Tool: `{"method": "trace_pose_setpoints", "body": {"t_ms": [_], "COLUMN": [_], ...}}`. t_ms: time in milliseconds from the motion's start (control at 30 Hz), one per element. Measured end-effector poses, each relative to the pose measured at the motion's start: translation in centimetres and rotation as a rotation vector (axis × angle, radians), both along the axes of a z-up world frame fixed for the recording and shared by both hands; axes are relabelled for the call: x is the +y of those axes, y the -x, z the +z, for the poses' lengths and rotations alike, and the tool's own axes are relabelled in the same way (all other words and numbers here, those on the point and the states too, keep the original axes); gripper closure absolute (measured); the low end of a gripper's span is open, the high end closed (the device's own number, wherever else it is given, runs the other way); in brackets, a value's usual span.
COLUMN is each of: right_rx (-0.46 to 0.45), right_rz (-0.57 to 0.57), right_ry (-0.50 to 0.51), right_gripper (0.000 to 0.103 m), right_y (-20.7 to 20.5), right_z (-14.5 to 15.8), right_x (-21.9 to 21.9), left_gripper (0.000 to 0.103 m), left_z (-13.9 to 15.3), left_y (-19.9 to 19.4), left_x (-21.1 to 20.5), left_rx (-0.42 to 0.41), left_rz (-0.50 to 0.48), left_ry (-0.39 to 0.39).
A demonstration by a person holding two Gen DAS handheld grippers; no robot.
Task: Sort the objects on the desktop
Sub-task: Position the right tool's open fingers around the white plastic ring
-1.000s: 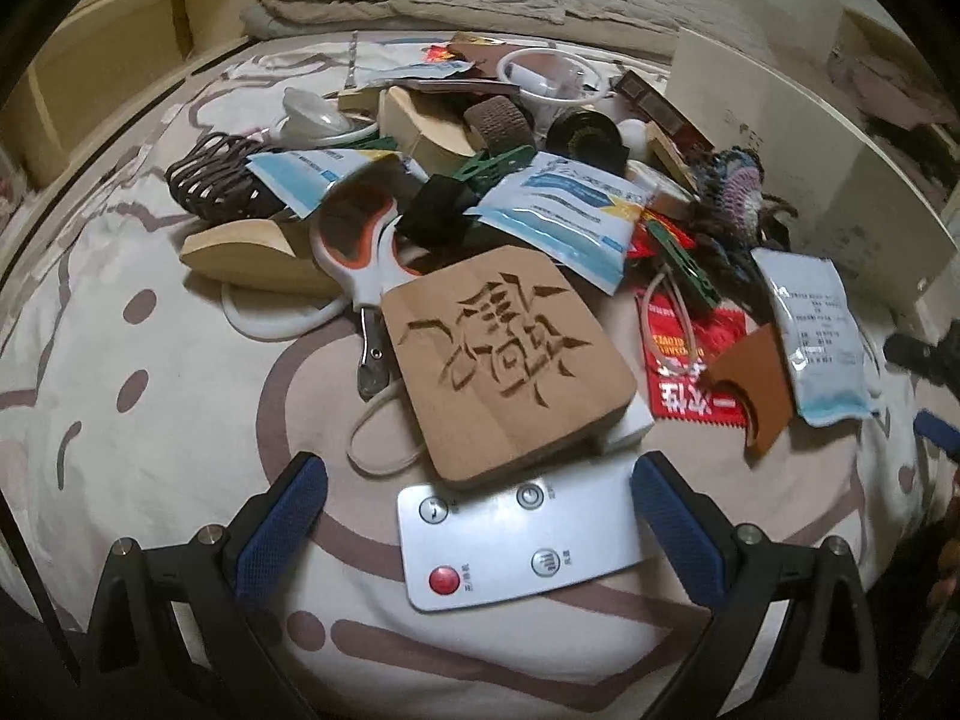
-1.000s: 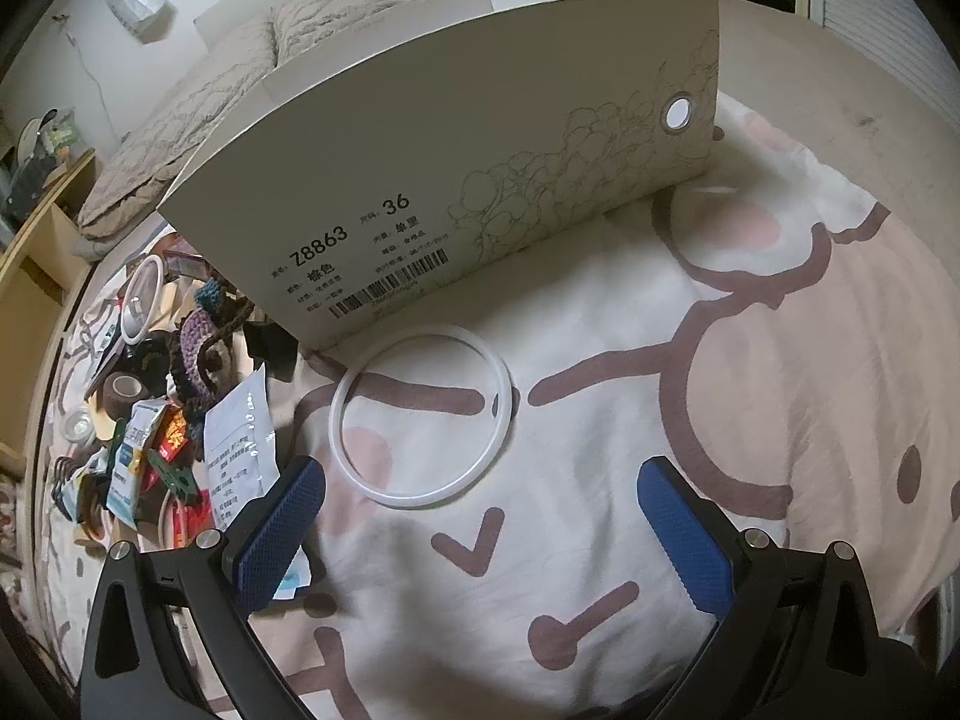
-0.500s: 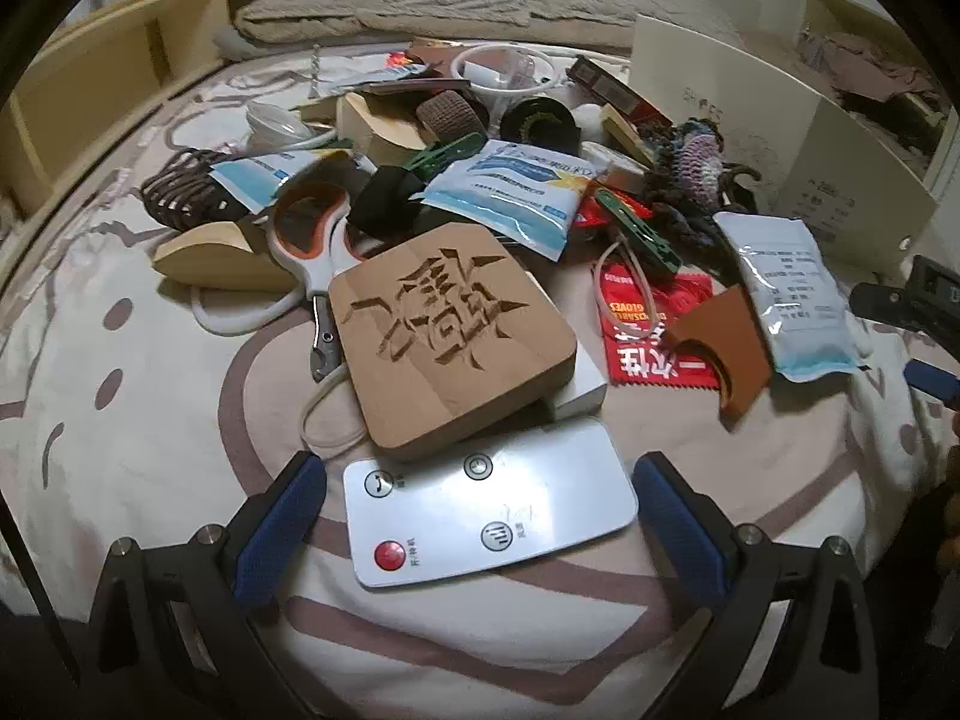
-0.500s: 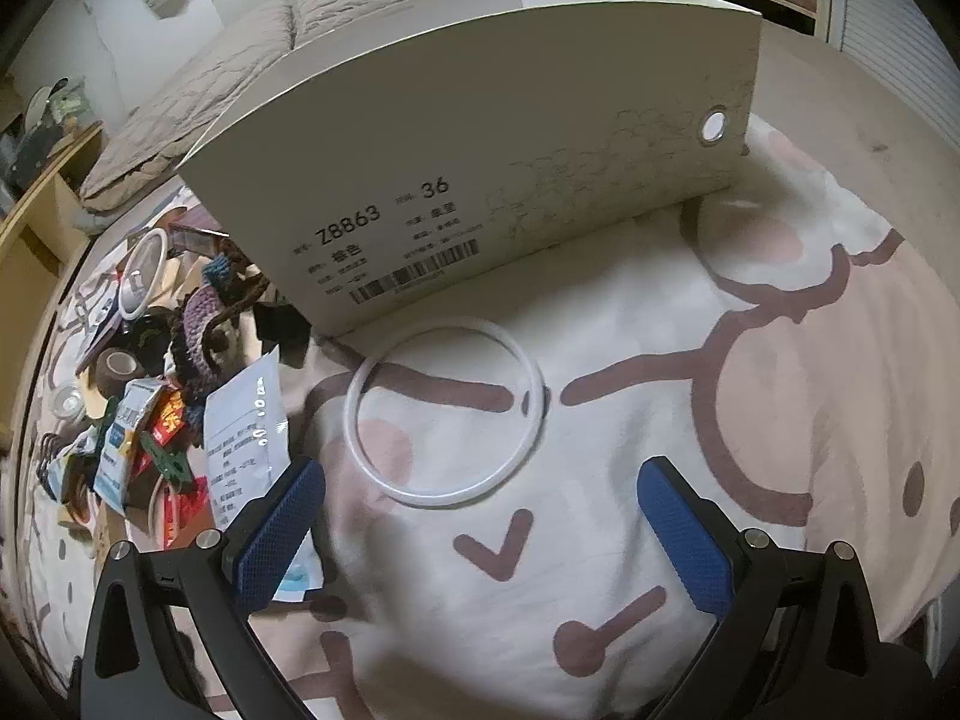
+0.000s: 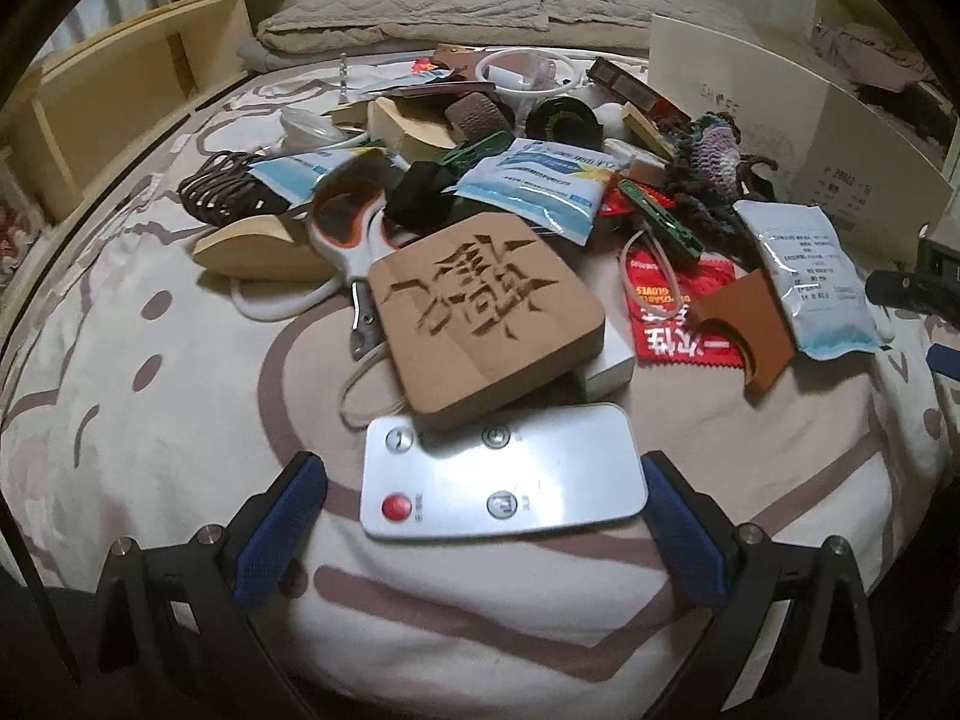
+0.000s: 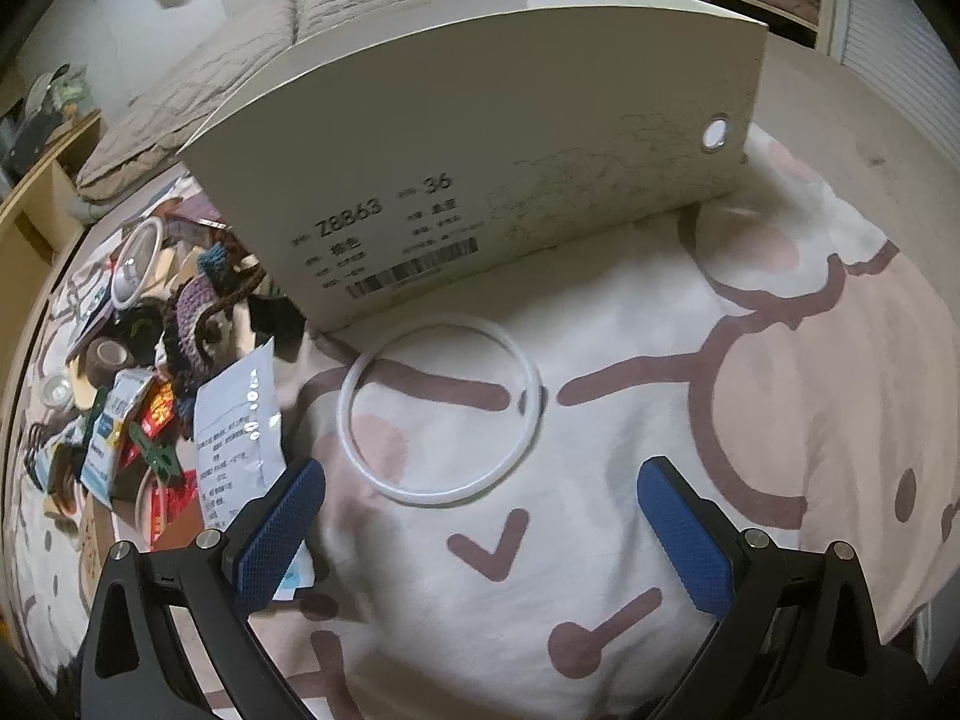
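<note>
Left tongs (image 5: 480, 516) gape wide around the flat silver plastic remote control (image 5: 504, 471) on the bed, nothing gripped. It looks light, stiff and slick: pinch the long edges. Right tongs (image 6: 480, 516) hang released near the thin white ring (image 6: 438, 408).

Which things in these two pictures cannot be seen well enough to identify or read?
- Left wrist view: white box, mostly hidden under the wooden block.
- Left wrist view: scissors, blades partly covered by the same block.
- Right wrist view: small print on the cardboard box label, too blurred.
- Right wrist view: the pile, too crowded and distorted at the left edge.
</note>
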State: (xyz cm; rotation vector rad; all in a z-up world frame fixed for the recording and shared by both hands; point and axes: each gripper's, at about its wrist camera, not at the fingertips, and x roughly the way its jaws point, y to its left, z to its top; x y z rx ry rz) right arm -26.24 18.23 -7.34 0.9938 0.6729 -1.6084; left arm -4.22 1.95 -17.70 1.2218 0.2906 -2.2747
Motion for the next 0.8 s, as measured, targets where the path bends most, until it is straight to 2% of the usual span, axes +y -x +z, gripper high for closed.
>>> {"method": "trace_pose_setpoints", "body": {"t_ms": [200, 300, 367, 500, 700, 800], "right_rx": [0.042, 0.036, 0.059, 0.176, 0.192, 0.195], "right_rz": [-0.132, -0.163, -0.161, -0.148, -0.131, -0.063], "right_ry": [0.031, -0.019, -0.046, -0.111, -0.181, -0.254], "right_gripper": [0.000, 0.000, 0.000, 0.000, 0.000, 0.000], "right_y": [1.5, 2.0, 1.8, 0.7, 0.7, 0.3], "right_z": [0.6, -0.2, -0.5, -1.0, -1.0, -1.3], "right_x": [0.3, -0.1, -0.3, -0.6, -0.7, -1.5], "left_gripper": [0.000, 0.000, 0.000, 0.000, 0.000, 0.000], "left_z": [0.0, 0.0, 0.0, -0.1, -0.1, -0.1], "left_y": [-0.3, -0.3, -0.3, -0.4, -0.3, -0.3], "left_x": [-0.1, -0.1, -0.1, -0.2, -0.2, -0.2], "left_rx": [0.000, -0.001, 0.001, 0.003, 0.003, 0.003], "left_rz": [0.010, 0.011, 0.013, 0.014, 0.018, 0.019], "left_ry": [-0.008, -0.006, -0.012, -0.015, -0.021, -0.020]}}
